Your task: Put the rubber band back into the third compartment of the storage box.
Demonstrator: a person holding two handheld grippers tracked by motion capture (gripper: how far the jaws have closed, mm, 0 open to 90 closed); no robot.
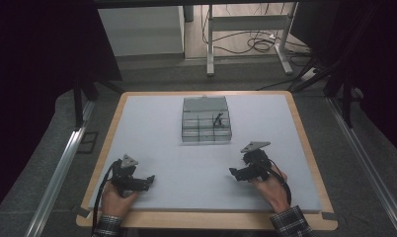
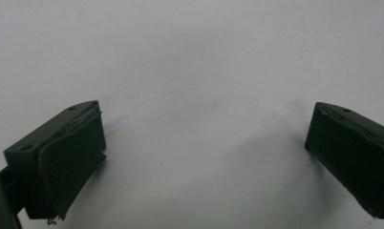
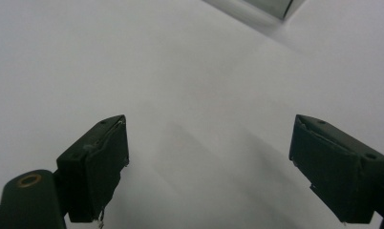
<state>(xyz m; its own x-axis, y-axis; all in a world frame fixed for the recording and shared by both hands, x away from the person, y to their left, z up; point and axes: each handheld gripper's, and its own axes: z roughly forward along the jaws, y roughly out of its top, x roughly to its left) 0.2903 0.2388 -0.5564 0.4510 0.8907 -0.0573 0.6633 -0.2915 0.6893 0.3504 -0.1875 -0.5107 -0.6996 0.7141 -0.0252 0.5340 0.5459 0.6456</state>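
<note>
Overhead: pale grey mat [image 1: 162, 148] over a wooden table [image 1: 305, 148]; clear compartmented organizer box [image 1: 206, 120] at far centre, well apart from both grippers. Nearer — left gripper [image 1: 148, 180] and right gripper [image 1: 234, 172], each hand-held, jaws spread wide, grasping nothing.

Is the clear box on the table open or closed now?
Open. In the high view the compartment box has its lid tilted back at the far side, its compartments are uncovered, and a small dark item lies in one.
</note>
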